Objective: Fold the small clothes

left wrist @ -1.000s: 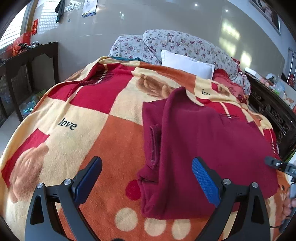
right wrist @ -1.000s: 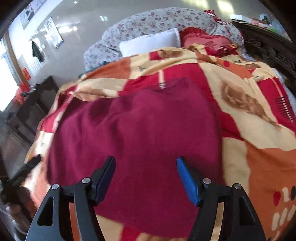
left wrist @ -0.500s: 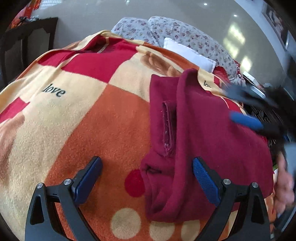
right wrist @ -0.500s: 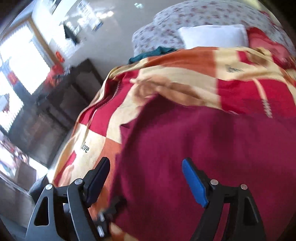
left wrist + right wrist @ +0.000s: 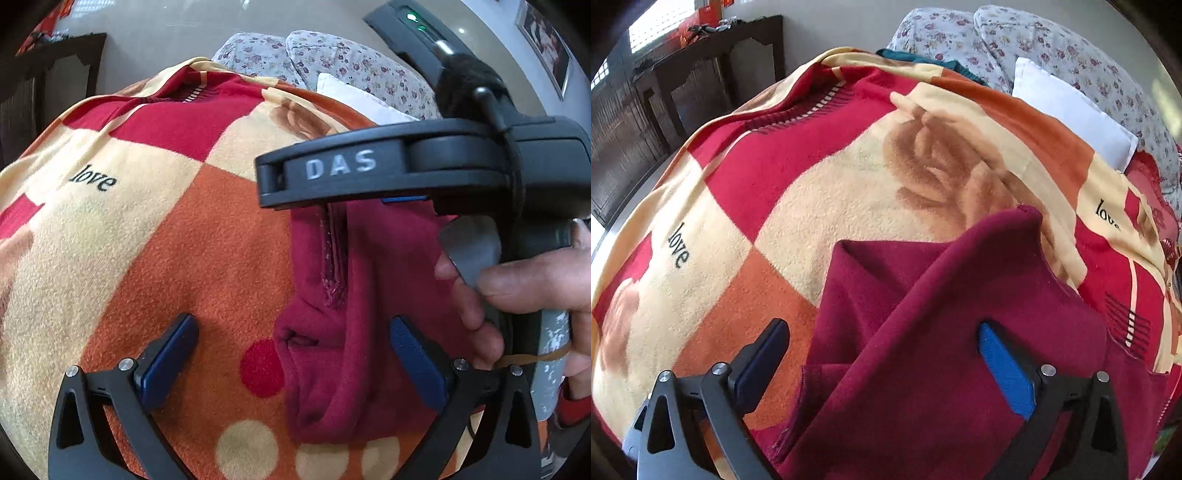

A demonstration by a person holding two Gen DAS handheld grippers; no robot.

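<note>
**Garment, maroon, mid-fold on bed — status entry**

Item 1, maroon garment [image 5: 354, 332]: lies on the patterned blanket [image 5: 207, 251], from centre to 4 o'clock in the left wrist view. A seamed slit runs down its middle; its left edge is rolled and bunched beside a red dot of the blanket print. In the right wrist view one flap [image 5: 979, 295] rises to a point at 1 o'clock and overlaps a lower layer; I read this as a fold already laid.

Item 2, left gripper [image 5: 295, 354]: released, jaws wide, straddling the garment's left edge; I hold nothing with it.

Item 3, right gripper [image 5: 882, 365]: released, jaws wide over the cloth, nothing between the pads.

Change noted: a second ago the right tool was barely at the 3 o'clock rim of the left view; now its body [image 5: 369, 166], marked DAS, crosses the upper frame, with the right hand [image 5: 517, 288] on the trigger. I have swung it across the garment toward the left edge.

Meaning, in my judgement: both tools are now gathered at that edge, so the next pinch and fold can start there.

Item 4, background: floral pillows [image 5: 1034, 37], white cushion [image 5: 1067, 107].
</note>
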